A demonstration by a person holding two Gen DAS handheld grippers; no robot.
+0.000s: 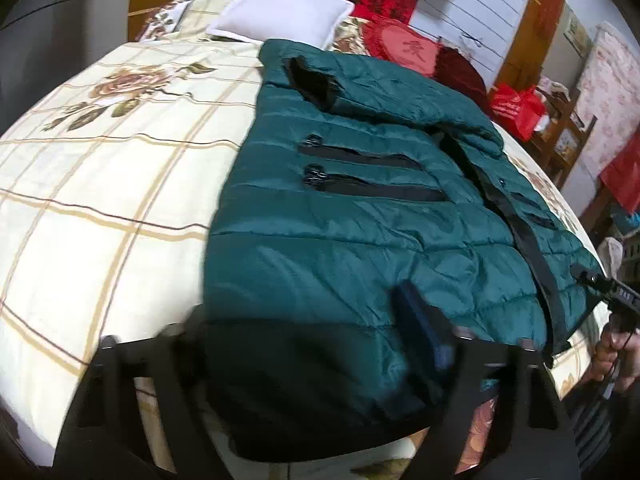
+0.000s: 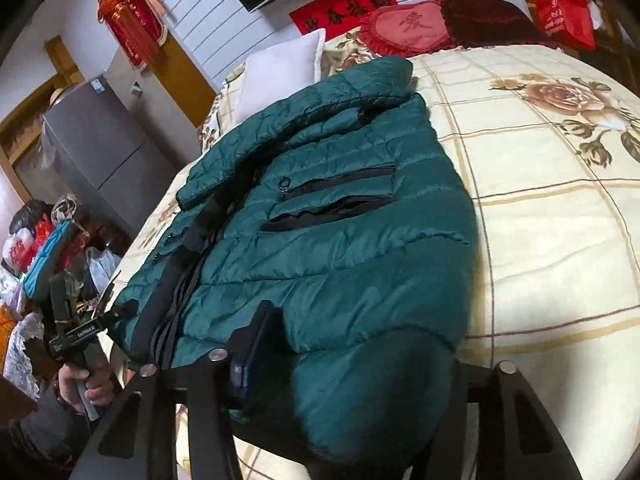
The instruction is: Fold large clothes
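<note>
A dark green quilted jacket (image 1: pixel 352 216) lies flat on the bed (image 1: pixel 100 184), glossy and puffy, stitched in horizontal bands, with two black zipped pockets across the chest and a black zipper strip down its front; one sleeve is folded over the upper part; the bedcover beneath is cream cloth with tan checks and printed roses; a white pillow (image 1: pixel 280 16) and a red heart-shaped cushion (image 2: pixel 404 26) sit at the far end. The jacket's near hem hangs over the bed's edge, in shadow and hard to read. The left gripper (image 1: pixel 316 344) straddles one hem corner, one finger hidden by the fabric, its blue-padded finger on top; whether it pinches the cloth I cannot tell; the right gripper (image 2: pixel 360 364) straddles the other corner likewise, grip unclear.
</note>
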